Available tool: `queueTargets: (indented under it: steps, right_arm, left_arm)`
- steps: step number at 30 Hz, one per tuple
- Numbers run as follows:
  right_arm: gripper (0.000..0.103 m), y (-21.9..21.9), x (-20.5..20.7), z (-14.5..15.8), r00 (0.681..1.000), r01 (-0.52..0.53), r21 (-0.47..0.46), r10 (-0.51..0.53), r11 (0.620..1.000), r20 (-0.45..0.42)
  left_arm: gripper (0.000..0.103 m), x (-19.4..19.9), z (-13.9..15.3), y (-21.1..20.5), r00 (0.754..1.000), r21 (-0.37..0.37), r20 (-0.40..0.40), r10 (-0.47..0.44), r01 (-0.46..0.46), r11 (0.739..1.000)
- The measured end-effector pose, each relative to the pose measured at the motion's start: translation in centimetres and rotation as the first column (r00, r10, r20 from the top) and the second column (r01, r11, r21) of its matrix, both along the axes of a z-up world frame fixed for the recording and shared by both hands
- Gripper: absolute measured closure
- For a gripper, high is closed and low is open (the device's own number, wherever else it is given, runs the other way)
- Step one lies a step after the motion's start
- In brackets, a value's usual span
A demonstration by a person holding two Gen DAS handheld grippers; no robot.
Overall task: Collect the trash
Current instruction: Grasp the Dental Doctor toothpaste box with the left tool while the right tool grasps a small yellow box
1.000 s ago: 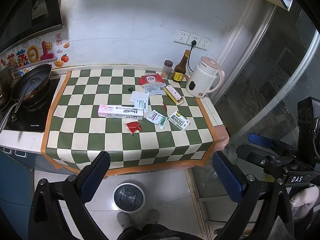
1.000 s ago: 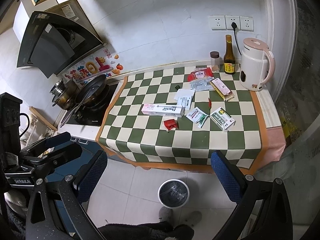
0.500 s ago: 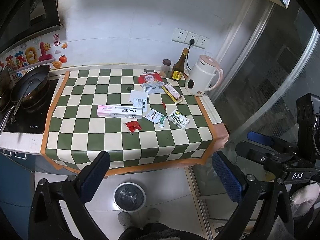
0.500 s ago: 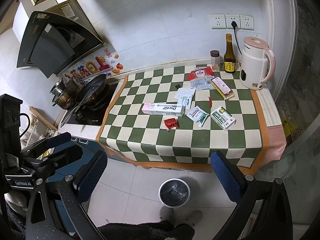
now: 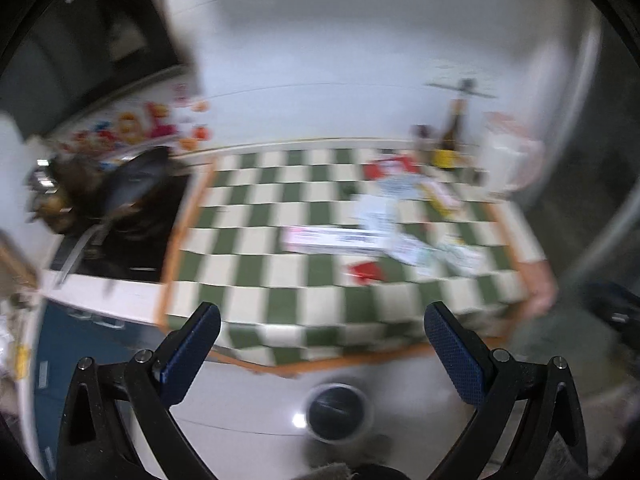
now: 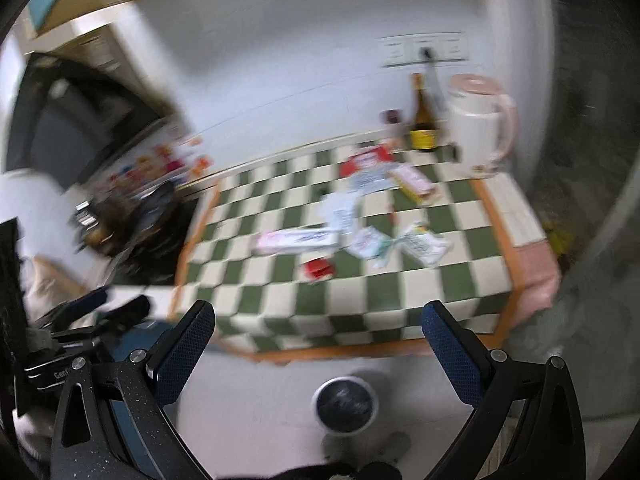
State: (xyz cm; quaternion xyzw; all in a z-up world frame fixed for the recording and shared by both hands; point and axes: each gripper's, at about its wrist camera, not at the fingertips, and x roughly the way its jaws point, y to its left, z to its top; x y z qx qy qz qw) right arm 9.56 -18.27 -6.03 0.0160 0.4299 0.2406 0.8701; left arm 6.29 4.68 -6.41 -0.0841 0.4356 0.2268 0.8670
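Note:
Both views are motion-blurred. Trash lies on the green-and-white checked table point(image 5: 256, 280): a long pink-and-white box point(image 5: 332, 238) point(image 6: 298, 240), a red wrapper point(image 5: 366, 271) point(image 6: 318, 269), white sachets point(image 5: 440, 250) point(image 6: 400, 242), a red packet point(image 6: 366, 160) and a yellow-pink box point(image 6: 414, 180). A round trash bin point(image 5: 335, 410) point(image 6: 346, 404) stands on the floor before the table. My left gripper point(image 5: 320, 356) and right gripper point(image 6: 318, 354) are both open, empty, held back from the table above the floor.
A white kettle point(image 6: 478, 132), a dark bottle point(image 6: 422, 120) and a small jar point(image 6: 392, 118) stand at the table's back right. A stove with pans point(image 5: 116, 196) is left of the table. The left gripper's body point(image 6: 60, 344) shows at the right view's left edge.
Both grippers have moved quickly toward the table, which now looms larger and blurred. The left view has swung leftward, showing more of the stove. Both grippers stay open.

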Motion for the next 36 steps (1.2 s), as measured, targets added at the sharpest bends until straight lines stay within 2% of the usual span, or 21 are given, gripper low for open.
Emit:
queueTargets:
  steps: [2,5,7,9,11,14,15,17,18,22,24,25,26,27,28,29,30,32,33,34,36]
  right_arm:
    - [0.000,0.4,1.5,-1.2,0.999,0.045,-0.020,-0.045,0.999,-0.004]
    - [0.000,0.8,5.0,-4.2,0.991,0.123,-0.057,-0.126,0.991,-0.049]
    - [0.000,1.0,7.5,-6.2,0.984,0.151,-0.078,-0.157,0.985,-0.081]
    - [0.003,1.2,11.4,-8.7,0.977,0.166,-0.114,-0.178,0.980,-0.114]
    - [0.011,1.6,14.9,-10.6,0.973,0.169,-0.138,-0.188,0.976,-0.136]
    - [0.012,2.9,21.1,-13.6,0.972,0.134,-0.158,-0.161,0.978,-0.169]
    - [0.013,3.4,22.7,-14.3,0.973,0.121,-0.170,-0.150,0.978,-0.174]
    - [0.013,5.0,27.2,-16.1,0.976,0.065,-0.209,-0.106,0.976,-0.192]
    - [0.013,6.0,29.4,-16.9,0.976,0.033,-0.226,-0.081,0.973,-0.204]
    - [0.013,9.2,36.3,-19.6,0.971,-0.052,-0.296,-0.021,0.954,-0.238]
    - [0.013,10.4,39.0,-21.0,0.966,-0.078,-0.323,-0.008,0.943,-0.257]
    - [0.013,11.3,41.0,-22.0,0.962,-0.100,-0.336,0.004,0.937,-0.273]
    - [0.013,11.7,42.0,-22.5,0.960,-0.112,-0.343,0.013,0.933,-0.278]
    - [0.012,12.4,43.4,-23.3,0.960,-0.126,-0.357,0.023,0.925,-0.280]
    - [0.012,12.9,44.3,-23.8,0.960,-0.139,-0.367,0.033,0.920,-0.279]
    - [0.012,13.2,45.0,-24.2,0.959,-0.150,-0.374,0.043,0.915,-0.278]
    - [0.012,13.7,45.7,-24.6,0.959,-0.162,-0.379,0.055,0.911,-0.279]
    - [0.012,14.5,47.3,-25.7,0.954,-0.200,-0.400,0.084,0.894,-0.289]
    - [0.012,14.9,47.8,-26.1,0.951,-0.215,-0.404,0.095,0.889,-0.295]
    - [0.012,15.2,48.3,-26.6,0.946,-0.233,-0.407,0.109,0.883,-0.305]
    - [0.012,16.0,49.4,-27.9,0.935,-0.268,-0.413,0.131,0.871,-0.330]
  left_arm:
    - [0.000,1.3,-2.1,1.9,0.998,-0.009,-0.037,0.046,-0.046,0.999]
    - [0.000,3.7,-6.2,5.2,0.987,-0.149,-0.124,0.101,-0.119,0.982]
    - [0.000,5.7,-9.0,6.6,0.974,-0.257,-0.183,0.130,-0.175,0.950]
    - [0.000,7.4,-11.6,7.4,0.956,-0.317,-0.240,0.168,-0.241,0.917]
    - [0.000,9.6,-14.1,8.4,0.932,-0.364,-0.285,0.222,-0.320,0.875]
    - [0.001,13.2,-17.9,10.0,0.893,-0.455,-0.345,0.289,-0.428,0.781]
    - [0.003,14.4,-19.1,10.5,0.879,-0.487,-0.366,0.307,-0.461,0.742]
    - [0.006,16.8,-21.7,11.5,0.849,-0.557,-0.397,0.349,-0.525,0.643]
    - [0.009,17.9,-22.6,11.9,0.839,-0.577,-0.404,0.365,-0.543,0.610]
    - [0.018,21.9,-26.6,13.8,0.774,-0.621,-0.453,0.442,-0.630,0.466]
    - [0.018,23.3,-28.3,14.6,0.739,-0.625,-0.480,0.474,-0.667,0.406]
    - [0.023,23.9,-29.0,14.9,0.721,-0.620,-0.489,0.491,-0.683,0.385]
    - [0.037,24.4,-29.4,15.2,0.703,-0.602,-0.488,0.517,-0.700,0.383]
    - [0.043,24.9,-29.7,15.3,0.696,-0.582,-0.498,0.517,-0.710,0.396]
    - [0.044,25.3,-29.7,15.3,0.701,-0.571,-0.492,0.517,-0.708,0.416]
    - [0.046,25.7,-29.3,15.3,0.716,-0.555,-0.475,0.512,-0.695,0.457]
    - [0.049,26.3,-28.9,15.2,0.736,-0.527,-0.465,0.492,-0.677,0.514]
    - [0.050,27.8,-27.9,14.9,0.786,-0.442,-0.450,0.424,-0.609,0.659]
    - [0.050,28.7,-27.3,14.6,0.807,-0.372,-0.451,0.380,-0.557,0.742]
    - [0.051,29.6,-26.8,14.3,0.830,-0.315,-0.452,0.327,-0.491,0.812]
    - [0.050,30.8,-26.5,13.7,0.845,-0.226,-0.478,0.241,-0.383,0.895]
